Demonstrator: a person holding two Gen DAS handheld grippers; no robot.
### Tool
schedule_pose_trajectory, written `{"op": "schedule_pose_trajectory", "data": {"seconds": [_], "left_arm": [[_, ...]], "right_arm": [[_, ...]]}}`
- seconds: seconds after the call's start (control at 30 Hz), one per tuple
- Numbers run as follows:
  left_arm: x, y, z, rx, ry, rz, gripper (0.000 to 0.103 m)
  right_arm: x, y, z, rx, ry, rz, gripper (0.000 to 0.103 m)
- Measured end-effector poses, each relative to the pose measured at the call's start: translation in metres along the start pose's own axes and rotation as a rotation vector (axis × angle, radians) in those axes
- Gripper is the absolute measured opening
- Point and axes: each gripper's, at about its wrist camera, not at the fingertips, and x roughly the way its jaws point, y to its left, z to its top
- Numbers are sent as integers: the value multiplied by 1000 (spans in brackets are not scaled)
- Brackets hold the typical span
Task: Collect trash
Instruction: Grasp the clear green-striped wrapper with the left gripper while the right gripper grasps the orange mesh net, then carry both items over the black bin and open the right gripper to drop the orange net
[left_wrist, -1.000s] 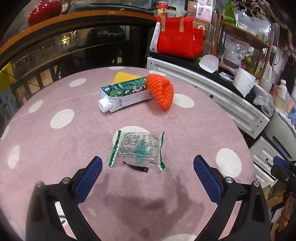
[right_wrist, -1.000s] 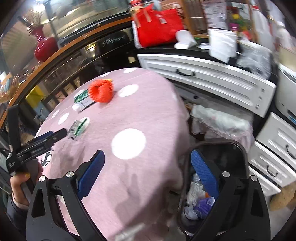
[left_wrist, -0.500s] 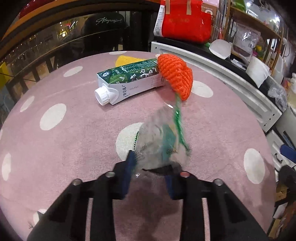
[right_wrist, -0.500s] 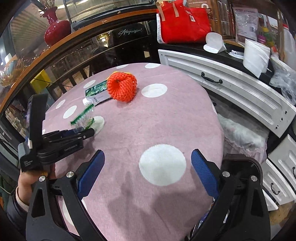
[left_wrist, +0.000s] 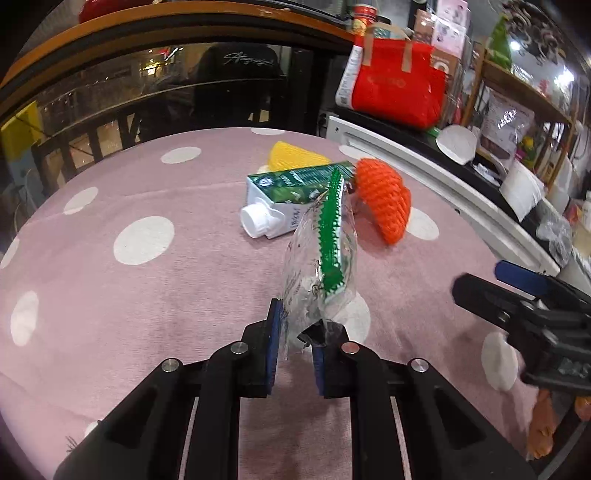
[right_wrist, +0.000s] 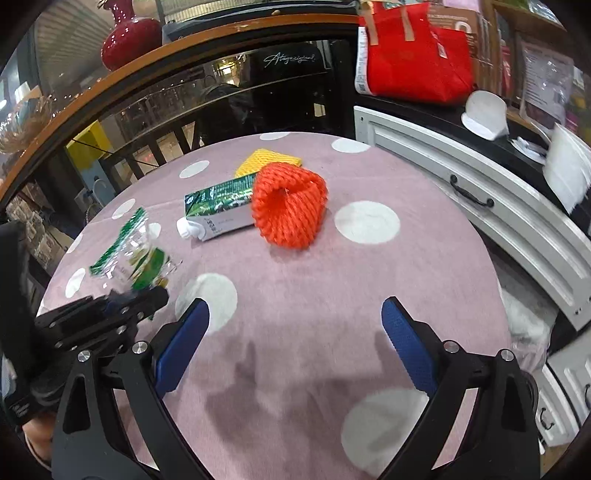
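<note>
My left gripper (left_wrist: 293, 334) is closed on the crumpled clear plastic wrapper with green edges (left_wrist: 319, 266), which stands upright from it. My right gripper (right_wrist: 293, 345) is open and empty; the orange foam net (right_wrist: 288, 205) lies straight ahead of it.

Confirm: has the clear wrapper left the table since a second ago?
Yes. The clear wrapper lay flat on a white dot; now it stands raised above the tablecloth, pinched in the left gripper.

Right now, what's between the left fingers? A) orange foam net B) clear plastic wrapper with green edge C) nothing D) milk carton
B: the left gripper is closed on the clear plastic wrapper, lifted off the table; the milk carton and orange foam net lie untouched.
</note>
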Motion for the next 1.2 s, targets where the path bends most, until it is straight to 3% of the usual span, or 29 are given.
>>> {"op": "schedule_pose_trajectory", "data": {"seconds": [0.27,0.37,0.4,0.43,0.47,0.53,0.8,1.2], "left_arm": [[-2,3,2,-23,-11,-5,15],[-1,3,2,-23,-7,-7,15],[-1,4,2,-25,-6,-9,15],[0,4,3,-25,-5,-11,15],[0,4,3,-25,-6,-9,15],[0,4,3,-22,-7,-12,15],[-4,-5,-1,17,-18,-20,15],[-9,-30,-10,108,-56,-19,15]], "right_arm": [[54,21,36,-70,35,-46,90],[71,23,45,-91,37,-78,72],[76,22,47,-92,45,-89,60],[79,19,47,-90,48,-94,41],[79,17,47,-83,45,-97,32],[73,12,44,-66,16,-86,24],[27,13,19,-119,-27,-63,21],[-67,-35,-43,-12,-35,-51,21]]}}
